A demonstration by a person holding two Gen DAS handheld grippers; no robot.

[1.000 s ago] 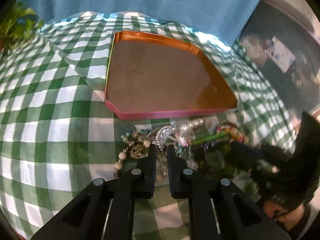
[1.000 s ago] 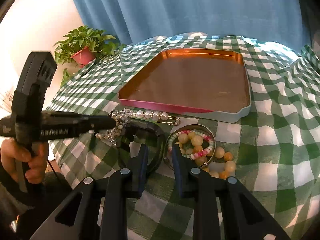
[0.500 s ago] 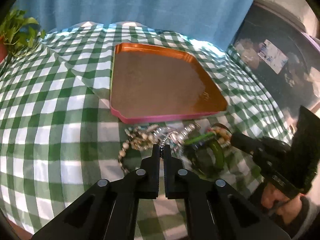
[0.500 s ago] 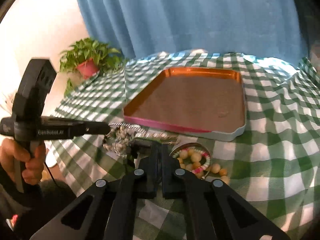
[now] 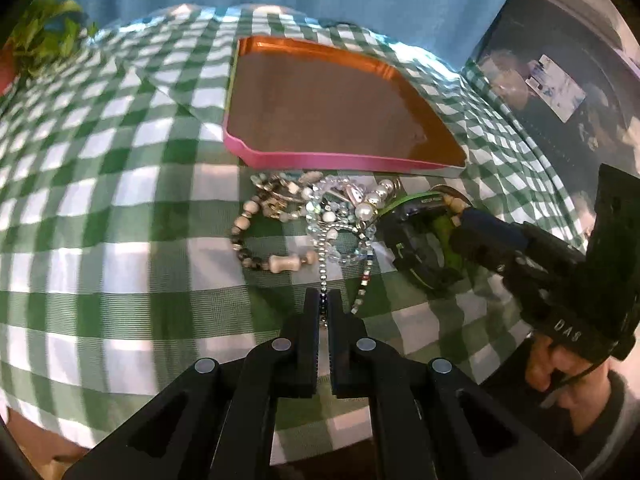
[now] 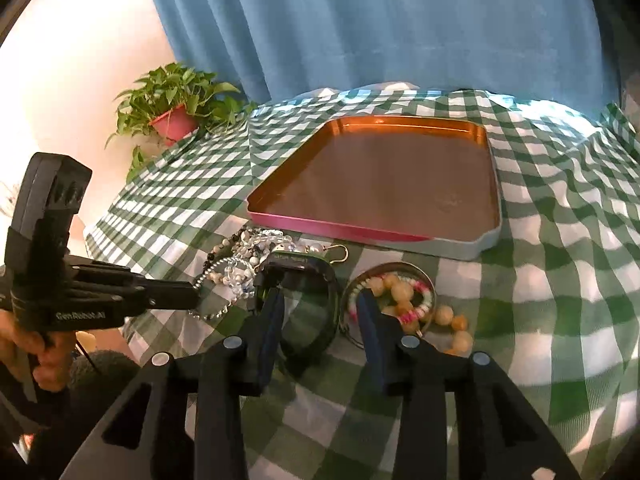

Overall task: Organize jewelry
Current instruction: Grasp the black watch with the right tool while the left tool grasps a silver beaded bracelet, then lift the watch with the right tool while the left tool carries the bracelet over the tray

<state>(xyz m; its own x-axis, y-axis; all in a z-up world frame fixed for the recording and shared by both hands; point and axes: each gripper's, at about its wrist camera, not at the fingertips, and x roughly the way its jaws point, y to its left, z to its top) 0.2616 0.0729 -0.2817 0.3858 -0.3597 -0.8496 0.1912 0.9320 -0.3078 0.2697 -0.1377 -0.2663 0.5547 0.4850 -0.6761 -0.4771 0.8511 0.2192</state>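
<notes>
Clamping a silver chain [image 5: 322,276], left tool [image 5: 323,300] nears table edge; right tool [image 6: 320,304] just parted.

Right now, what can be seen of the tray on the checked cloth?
The tray is a shallow, flat metal-looking rectangle with clipped corners and a low raised rim. Its inside is coppery orange-brown and bare; the outer wall looks pink along the near edge and pale blue-grey at one corner. It lies flat on the green-and-white checked cloth, just beyond the jewelry pile. Neither gripper touches it.
</notes>
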